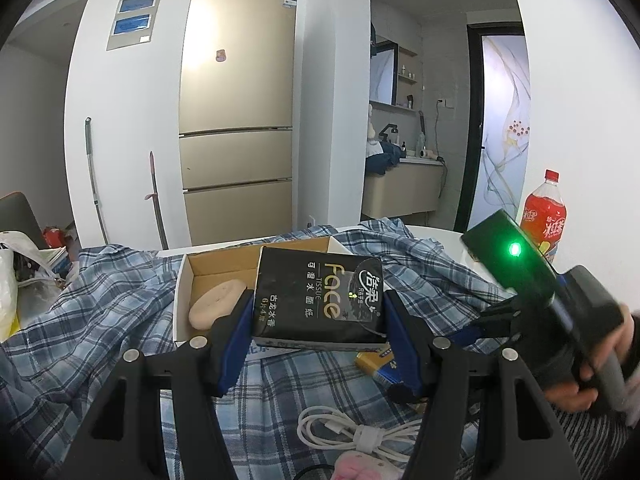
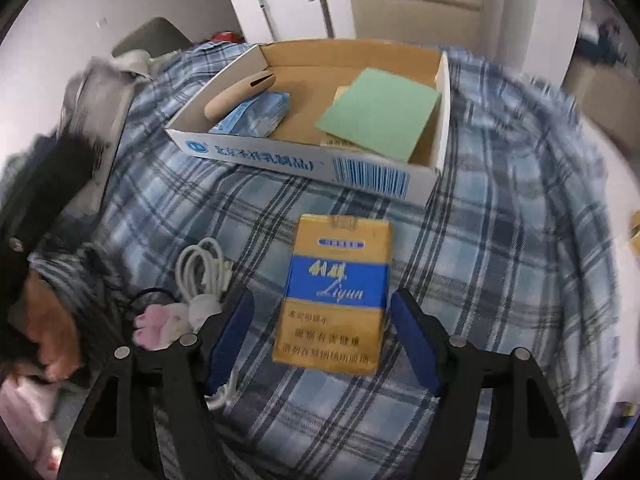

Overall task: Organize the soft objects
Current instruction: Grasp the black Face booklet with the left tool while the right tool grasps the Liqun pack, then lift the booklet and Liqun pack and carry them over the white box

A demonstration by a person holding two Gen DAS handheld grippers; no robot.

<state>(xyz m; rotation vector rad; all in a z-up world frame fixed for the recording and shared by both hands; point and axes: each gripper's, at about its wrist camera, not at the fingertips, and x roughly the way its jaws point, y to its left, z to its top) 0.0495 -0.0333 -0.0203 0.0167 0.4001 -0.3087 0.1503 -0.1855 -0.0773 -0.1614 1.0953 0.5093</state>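
- Left wrist view: left gripper (image 1: 318, 328) clamped on a black tissue pack (image 1: 318, 304), both blue pads against its sides, held above the near edge of the cardboard box (image 1: 182, 292).
- A beige round soft item (image 1: 216, 304) lay inside the box, left of the pack.
- Right wrist view: right gripper (image 2: 322, 336) pointed down with jaws apart, straddling a yellow-and-blue cigarette pack (image 2: 334, 292); pads clear of it.
- Cigarette pack lay flat on the plaid cloth (image 2: 500, 240), just in front of the box.
- White coiled cable (image 2: 202, 268) lay left of the pack.
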